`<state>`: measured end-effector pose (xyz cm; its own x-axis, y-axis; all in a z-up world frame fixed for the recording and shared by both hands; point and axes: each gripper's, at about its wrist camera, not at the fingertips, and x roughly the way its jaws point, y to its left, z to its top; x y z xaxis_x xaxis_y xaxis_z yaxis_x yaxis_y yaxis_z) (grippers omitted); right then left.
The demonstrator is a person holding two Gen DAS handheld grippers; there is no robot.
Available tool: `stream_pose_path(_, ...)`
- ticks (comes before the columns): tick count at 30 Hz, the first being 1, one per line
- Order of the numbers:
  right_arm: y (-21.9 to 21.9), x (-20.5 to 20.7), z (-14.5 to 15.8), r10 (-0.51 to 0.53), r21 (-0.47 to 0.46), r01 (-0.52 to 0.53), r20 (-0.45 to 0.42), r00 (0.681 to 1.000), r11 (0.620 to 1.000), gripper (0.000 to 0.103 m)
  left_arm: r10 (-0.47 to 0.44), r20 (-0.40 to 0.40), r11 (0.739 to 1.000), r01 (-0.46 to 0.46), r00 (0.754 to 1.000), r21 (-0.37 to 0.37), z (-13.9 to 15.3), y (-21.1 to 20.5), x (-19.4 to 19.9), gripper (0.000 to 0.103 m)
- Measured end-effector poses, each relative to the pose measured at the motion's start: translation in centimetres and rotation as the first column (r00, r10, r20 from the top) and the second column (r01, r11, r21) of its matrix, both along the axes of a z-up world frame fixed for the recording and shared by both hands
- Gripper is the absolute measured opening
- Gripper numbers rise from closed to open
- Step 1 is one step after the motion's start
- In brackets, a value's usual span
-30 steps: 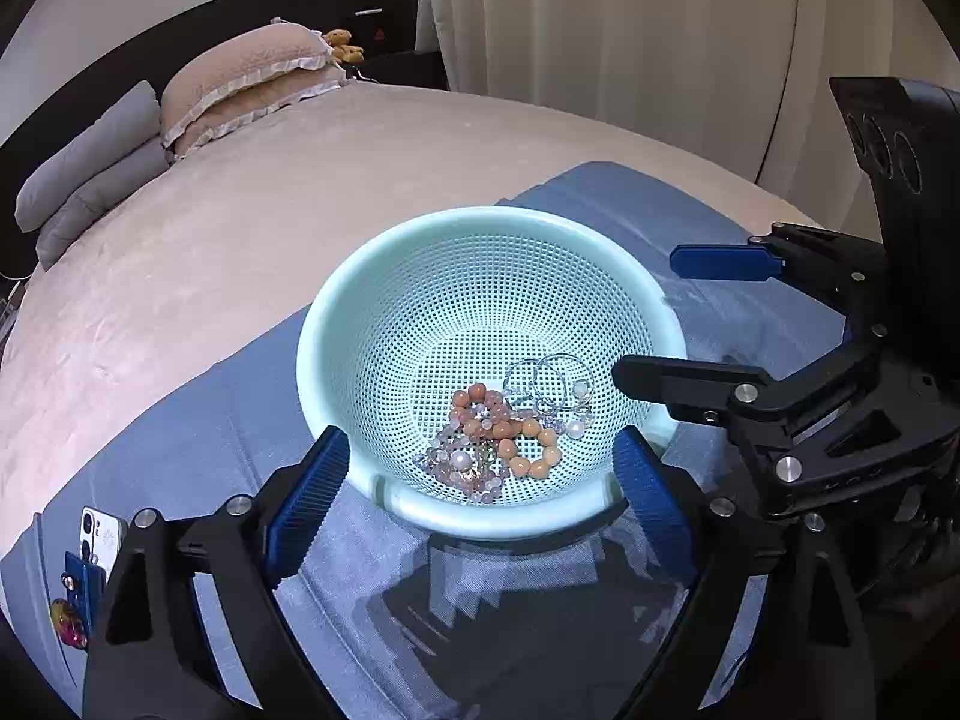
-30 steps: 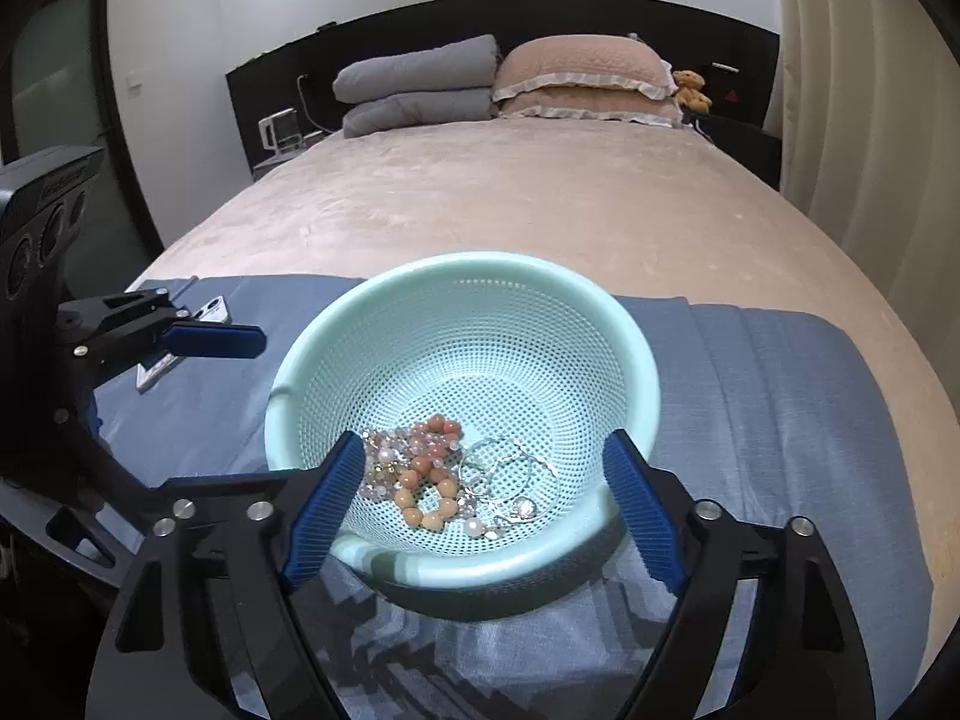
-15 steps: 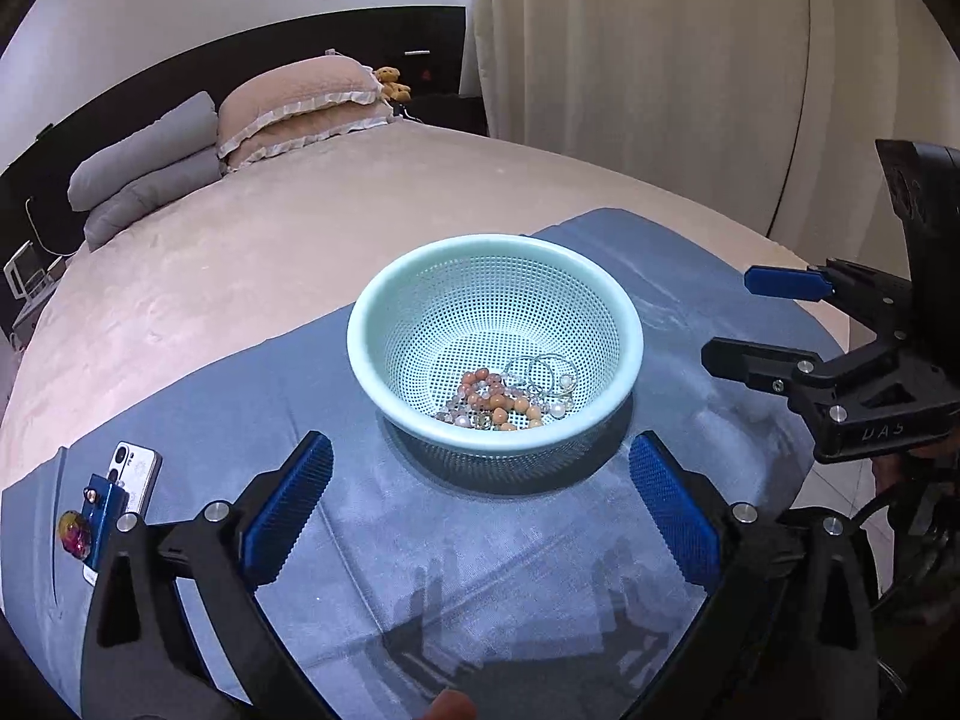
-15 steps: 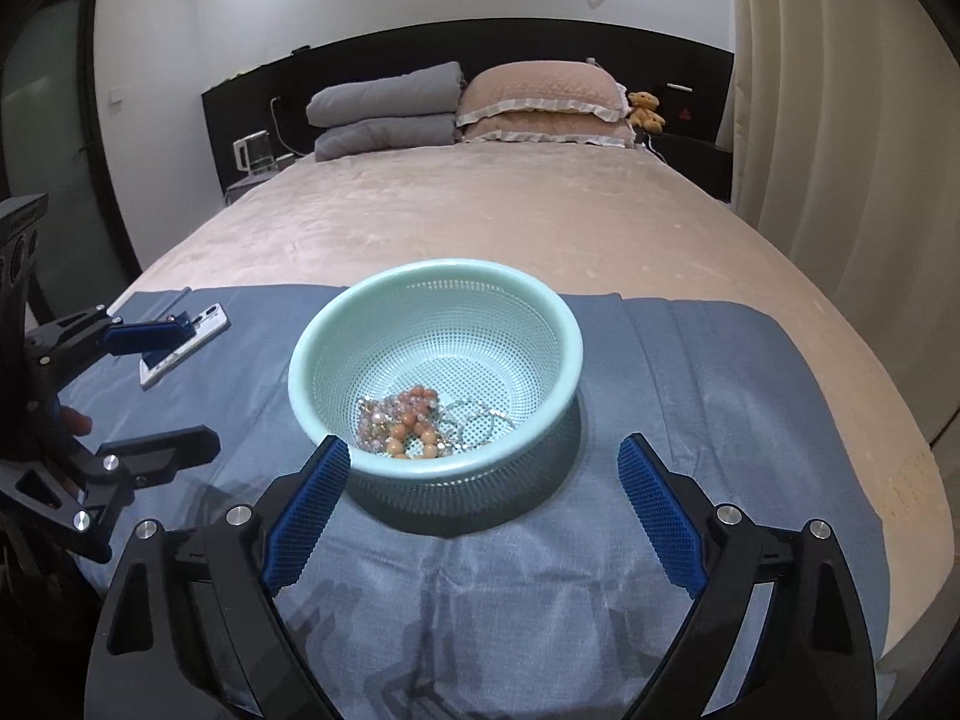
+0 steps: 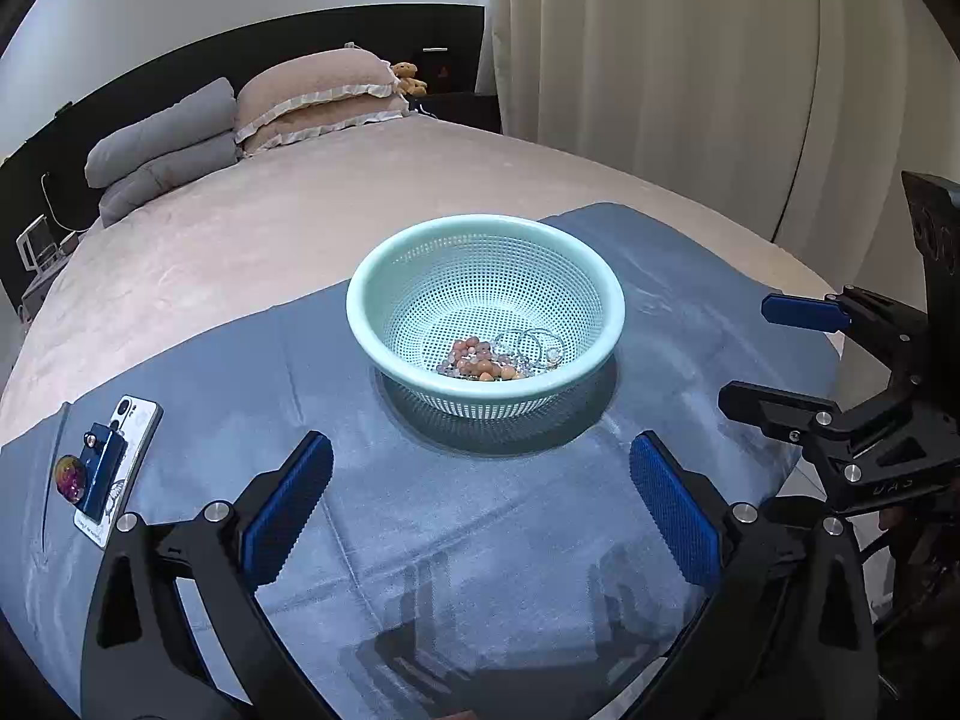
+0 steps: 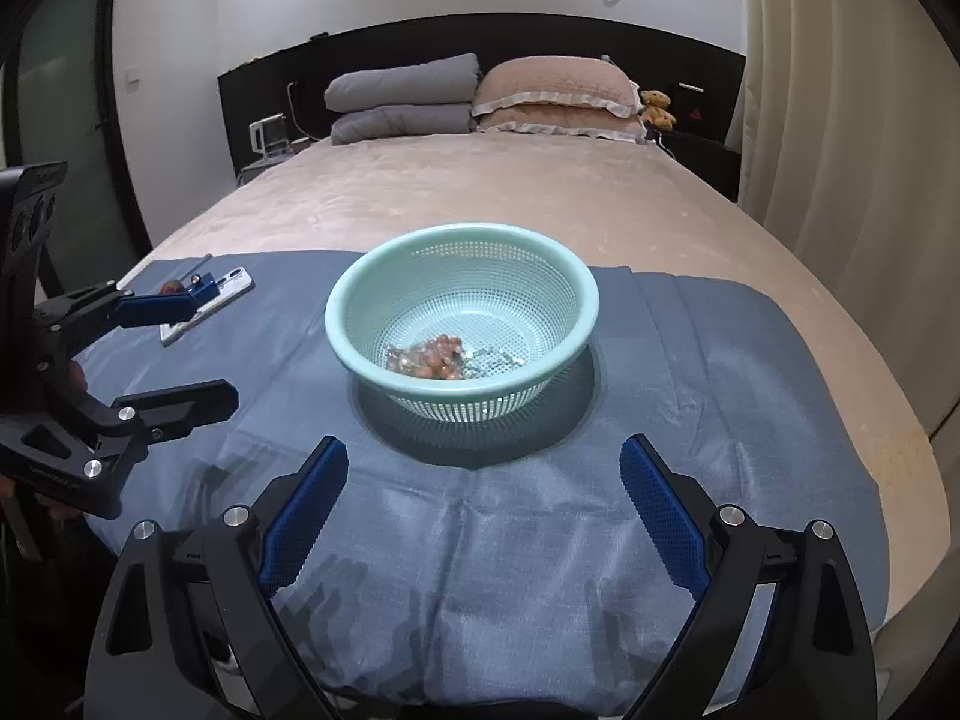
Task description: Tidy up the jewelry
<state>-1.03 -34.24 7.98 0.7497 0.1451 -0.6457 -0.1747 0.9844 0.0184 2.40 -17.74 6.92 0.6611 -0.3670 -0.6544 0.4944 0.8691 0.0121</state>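
Observation:
A mint-green perforated basket (image 5: pixel 372 324) stands on a blue cloth (image 5: pixel 480 516) on the bed; it also shows in the right wrist view (image 6: pixel 576 294). Inside lies a pile of jewelry (image 5: pixel 495 358): orange and pale bead strands and silver rings, also seen in the right wrist view (image 6: pixel 441 356). My left gripper (image 5: pixel 480 504) is open and empty, held back from the basket over the cloth. My right gripper (image 6: pixel 483 510) is open and empty, also short of the basket. Each gripper appears in the other's view: the right one (image 5: pixel 798 354) and the left one (image 6: pixel 174 354).
A white phone (image 5: pixel 129 438) with a blue clip and a round charm lies on the cloth's left end, also in the right wrist view (image 6: pixel 210 297). Pillows (image 6: pixel 480 96) and a teddy bear (image 6: pixel 657 108) sit by the headboard. Curtains (image 5: pixel 690 60) hang on the right.
Both grippers have pulled back and up from the basket, which was right at the fingertips and now stands farther off. The jewelry stays in the basket.

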Motion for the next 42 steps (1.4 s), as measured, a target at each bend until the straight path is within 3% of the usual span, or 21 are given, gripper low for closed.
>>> stream_pose_path(8,-0.7,-0.3,0.5,-0.028,0.016,0.028,0.022,0.999,0.999,0.088,0.024,0.063,1.000,-0.024,0.998,-0.007,0.3,0.1,-0.6,0.097)
stream_pose_path(29,-0.9,-0.8,0.3,-0.021,0.027,0.020,0.026,0.999,0.999,0.088,0.047,0.030,0.999,-0.047,0.998,-0.010,-0.4,0.0,0.0,0.097)
stream_pose_path(42,-0.9,-1.2,0.4,-0.025,0.017,0.024,0.018,1.000,1.000,0.088,0.005,0.023,1.000,-0.005,1.000,0.000,-0.9,-0.6,-0.3,0.097)
